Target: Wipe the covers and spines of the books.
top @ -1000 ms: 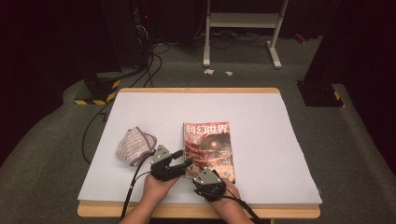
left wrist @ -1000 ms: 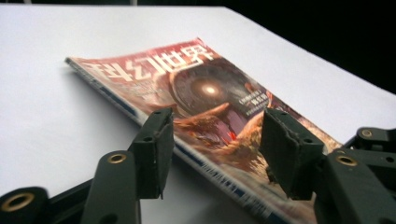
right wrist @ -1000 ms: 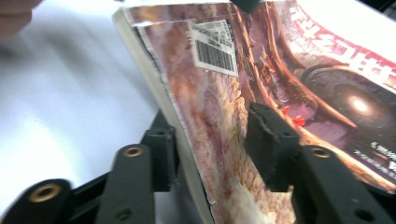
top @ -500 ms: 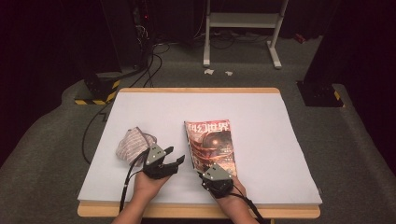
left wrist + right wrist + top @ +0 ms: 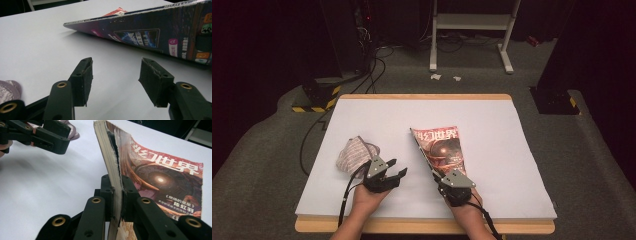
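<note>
A: We start left of the magazine (image 5: 443, 150), where a crumpled striped cloth (image 5: 353, 152) lies on the white table (image 5: 377, 120), well apart from the magazine's left edge.

B: And just beside that cloth, on the side toward the magazine, we have the left claw (image 5: 396, 170). In the left gripper view its jaws stand wide apart with bare table between them, so we call it released, gripping nothing.

A: Agreed. From that view the claw (image 5: 115, 75) looks straight at the magazine's underside (image 5: 150, 35), which rises off the table at a slant. We see the dark back cover with printed panels, and shadow beneath it.

B: The left claw is near the magazine but not touching it.

A: Now the magazine itself, near the middle of the table, toward the person's edge. Its left edge is raised, and its right side lies down on the table.

B: And at the magazine's near left corner we find the right claw (image 5: 443, 183). The right gripper view shows it (image 5: 117, 195) clenched on the magazine (image 5: 160, 180), one jaw on each side of the page block, the cover torn along the spine.

A: We also see the left claw (image 5: 50, 137) in that view, left of the raised edge, with the cloth behind it.
</note>
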Demonstrator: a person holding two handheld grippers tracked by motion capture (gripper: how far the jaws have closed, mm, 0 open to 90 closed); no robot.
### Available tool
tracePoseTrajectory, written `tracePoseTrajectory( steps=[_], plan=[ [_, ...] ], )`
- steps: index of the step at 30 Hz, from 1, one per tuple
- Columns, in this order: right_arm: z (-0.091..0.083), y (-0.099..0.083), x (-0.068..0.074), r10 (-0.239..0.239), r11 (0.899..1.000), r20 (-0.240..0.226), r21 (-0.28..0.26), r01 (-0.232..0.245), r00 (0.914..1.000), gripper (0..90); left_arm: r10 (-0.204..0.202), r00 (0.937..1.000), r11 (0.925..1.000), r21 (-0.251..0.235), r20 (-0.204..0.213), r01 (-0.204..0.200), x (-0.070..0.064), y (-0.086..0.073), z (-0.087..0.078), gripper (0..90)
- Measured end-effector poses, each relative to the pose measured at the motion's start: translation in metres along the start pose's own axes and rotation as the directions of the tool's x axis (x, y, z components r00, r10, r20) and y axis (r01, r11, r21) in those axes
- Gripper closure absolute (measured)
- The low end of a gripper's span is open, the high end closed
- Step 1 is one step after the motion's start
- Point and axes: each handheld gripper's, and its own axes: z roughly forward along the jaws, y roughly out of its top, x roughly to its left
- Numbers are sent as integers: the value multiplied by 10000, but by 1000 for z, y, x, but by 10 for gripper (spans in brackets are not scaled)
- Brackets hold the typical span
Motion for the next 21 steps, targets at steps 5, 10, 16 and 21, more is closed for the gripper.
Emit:
tracePoseTrajectory(
  steps=[5,10,16,21],
  plan=[
    [0,3,-1,49,9999,10,-101,-49,10000,841,126,9999,9998,-126,-87,-127,3,-1,-2,438],
    [0,7,-4,112,9999,-86,-38,-113,9999,842,231,9996,9997,11,-190,-231,5,-2,-2,395],
    [-3,5,-8,554,9978,-184,-340,-560,9983,843,-362,9992,9990,260,155,358,14,1,-9,332],
    [-4,-1,-9,320,9989,-231,-350,-328,9992,844,-531,9982,9984,201,278,526,19,1,-13,318]
  ],
)
